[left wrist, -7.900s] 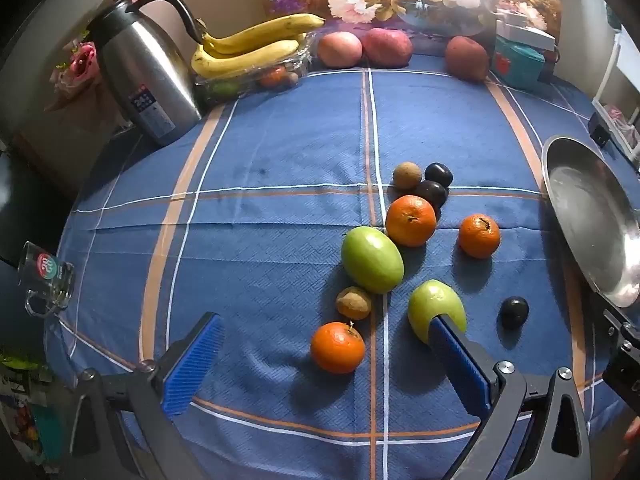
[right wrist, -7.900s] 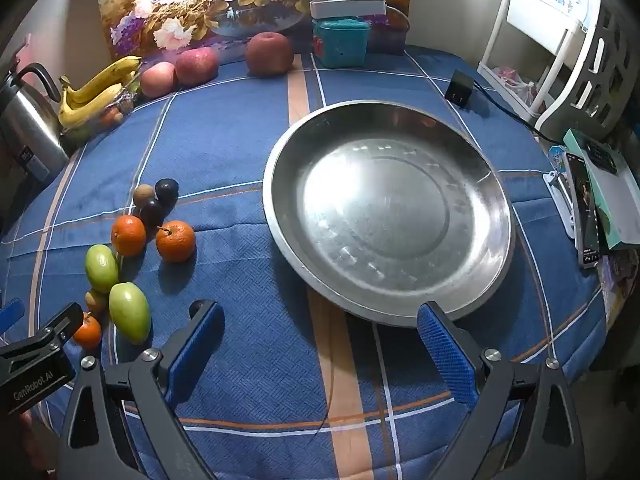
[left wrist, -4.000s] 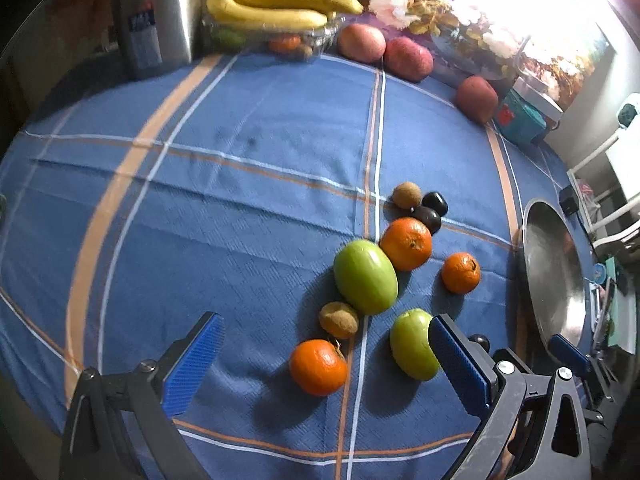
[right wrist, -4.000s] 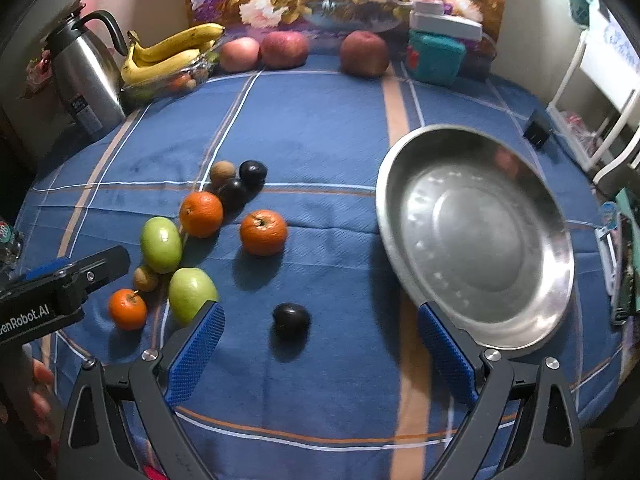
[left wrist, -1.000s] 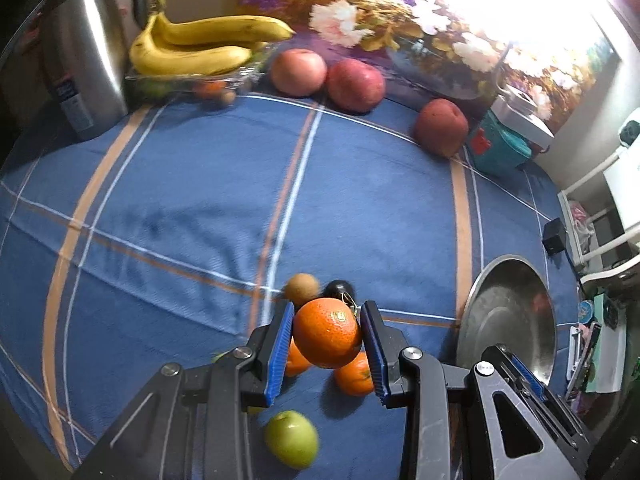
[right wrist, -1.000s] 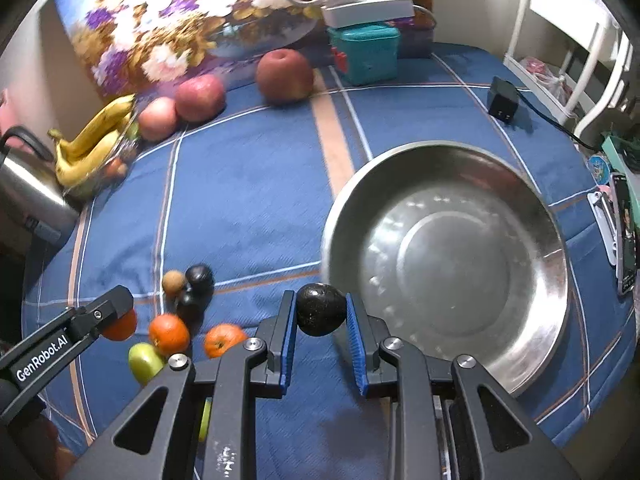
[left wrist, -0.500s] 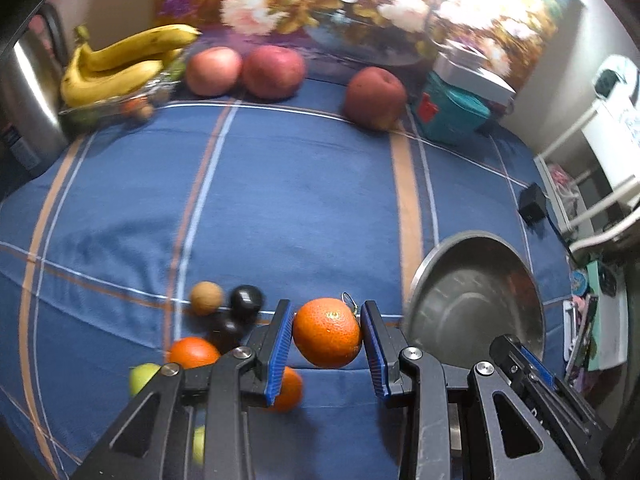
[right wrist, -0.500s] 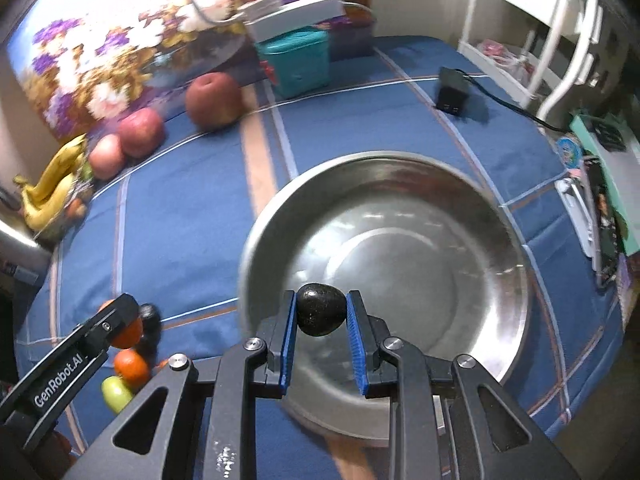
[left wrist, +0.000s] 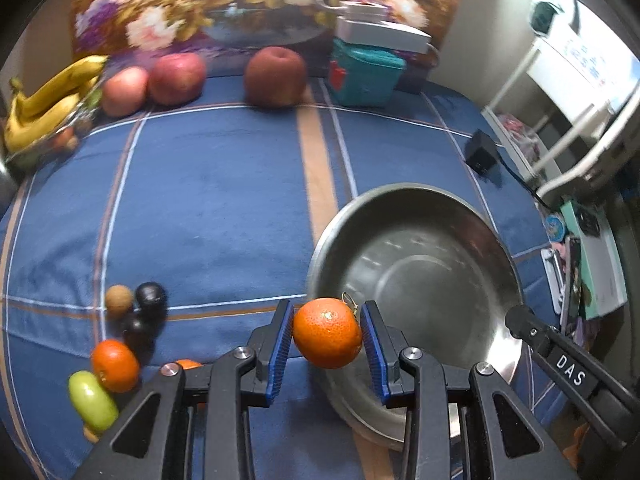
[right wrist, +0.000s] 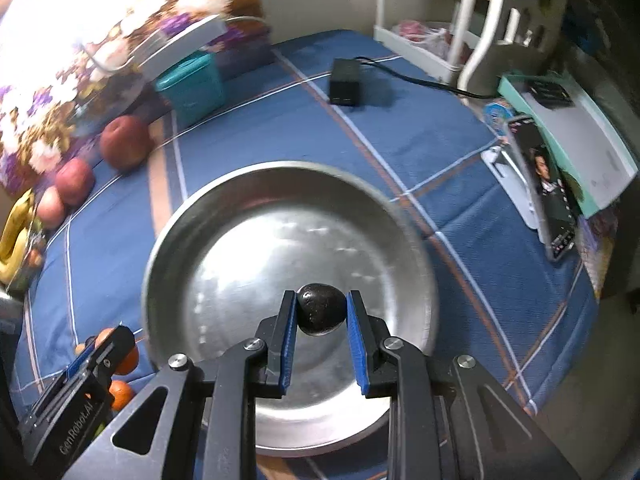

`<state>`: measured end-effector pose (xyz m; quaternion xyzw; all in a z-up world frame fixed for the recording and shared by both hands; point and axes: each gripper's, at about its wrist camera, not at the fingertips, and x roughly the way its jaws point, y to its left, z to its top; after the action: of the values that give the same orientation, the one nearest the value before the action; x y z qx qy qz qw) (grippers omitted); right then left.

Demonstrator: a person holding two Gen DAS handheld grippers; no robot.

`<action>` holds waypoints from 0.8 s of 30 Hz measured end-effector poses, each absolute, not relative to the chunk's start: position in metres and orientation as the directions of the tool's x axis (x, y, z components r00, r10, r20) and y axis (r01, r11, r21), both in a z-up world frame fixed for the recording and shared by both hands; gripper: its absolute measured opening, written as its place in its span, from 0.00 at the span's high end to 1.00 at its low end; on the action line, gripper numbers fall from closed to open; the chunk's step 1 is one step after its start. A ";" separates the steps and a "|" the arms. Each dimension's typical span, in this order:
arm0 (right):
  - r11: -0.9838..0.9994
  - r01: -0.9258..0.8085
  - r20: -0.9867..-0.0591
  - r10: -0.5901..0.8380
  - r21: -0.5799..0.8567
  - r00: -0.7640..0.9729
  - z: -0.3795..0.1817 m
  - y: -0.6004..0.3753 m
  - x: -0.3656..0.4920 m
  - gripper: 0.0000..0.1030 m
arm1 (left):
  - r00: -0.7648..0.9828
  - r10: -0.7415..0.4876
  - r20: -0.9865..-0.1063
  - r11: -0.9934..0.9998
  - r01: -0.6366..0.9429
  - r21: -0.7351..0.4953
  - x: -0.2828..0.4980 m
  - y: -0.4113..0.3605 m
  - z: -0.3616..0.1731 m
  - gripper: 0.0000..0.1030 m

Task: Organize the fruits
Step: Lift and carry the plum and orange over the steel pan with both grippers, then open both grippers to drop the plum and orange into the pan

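Fruits held over the steel basin

Left wrist view: an orange is sitting clamped between the left gripper fingers at lower centre, at the near-left rim of the steel basin. Loose fruits are lying at lower left on the blue tabletop.

Right wrist view: the right gripper fingers are pinching a dark fruit at lower centre, over the basin's bare bottom.
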<state>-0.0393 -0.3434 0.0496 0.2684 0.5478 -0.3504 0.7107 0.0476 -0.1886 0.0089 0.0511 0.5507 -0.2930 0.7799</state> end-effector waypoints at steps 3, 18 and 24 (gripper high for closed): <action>0.594 0.804 -0.968 -0.206 -0.008 0.143 0.049 -0.350 -0.046 0.75 | 0.218 -0.406 -0.887 0.807 0.541 -0.237 0.045 -0.197 0.005 0.64; 0.591 0.807 -0.978 -0.175 -0.013 0.112 0.030 -0.354 -0.048 0.75 | 0.198 -0.385 -0.901 0.782 0.589 -0.204 0.034 -0.211 -0.009 0.64; 0.589 0.808 -0.980 -0.166 -0.011 0.107 0.029 -0.354 -0.047 0.75 | 0.192 -0.384 -0.903 0.780 0.591 -0.206 0.032 -0.213 -0.010 0.63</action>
<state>-0.0474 -0.3543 0.0290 0.2833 0.5668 -0.3540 0.6879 0.0324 -0.2126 -0.0096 0.0943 0.5503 -0.3182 0.7661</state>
